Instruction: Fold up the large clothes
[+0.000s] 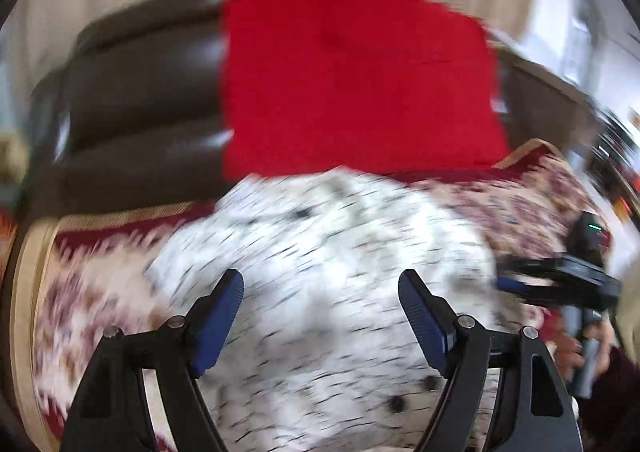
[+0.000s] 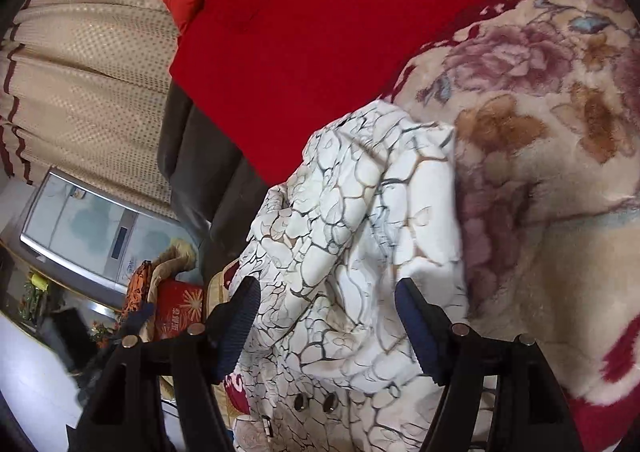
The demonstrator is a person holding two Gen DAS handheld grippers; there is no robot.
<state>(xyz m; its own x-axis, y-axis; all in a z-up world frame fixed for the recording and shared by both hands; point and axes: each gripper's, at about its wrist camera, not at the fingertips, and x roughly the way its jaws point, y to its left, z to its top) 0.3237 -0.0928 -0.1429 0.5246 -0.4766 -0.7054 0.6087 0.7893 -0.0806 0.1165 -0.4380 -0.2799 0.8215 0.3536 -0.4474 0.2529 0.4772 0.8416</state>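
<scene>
The white garment with thin dark crackle lines and round dark buttons (image 2: pixel 352 252) lies in a heap on the fluffy cream blanket with pink and brown flowers and a dark red border (image 2: pixel 560 156). That blanket covers the seat of a dark brown leather sofa (image 1: pixel 140 100). The heap sits near the front edge of the seat.

A bright red cloth (image 1: pixel 352 84) hangs down the sofa back, and its bottom edge meets the top of the white garment.

The left wrist view is blurry. It shows the left gripper (image 1: pixel 322 316) with its jaws spread wide above the garment and nothing between the blue pads (image 1: pixel 218 324). It also shows the right gripper (image 1: pixel 560 280) from the side, low at the garment's right edge, and a hand (image 1: pixel 576 352) on its handle.

The right wrist view is sharp. The right gripper (image 2: pixel 326 326) is spread wide too, hanging over the garment and not pinching it. Only this view shows the cream pleated curtain (image 2: pixel 88 64), a grey and white appliance (image 2: pixel 92 228) and a red box (image 2: pixel 180 308) on the floor.
</scene>
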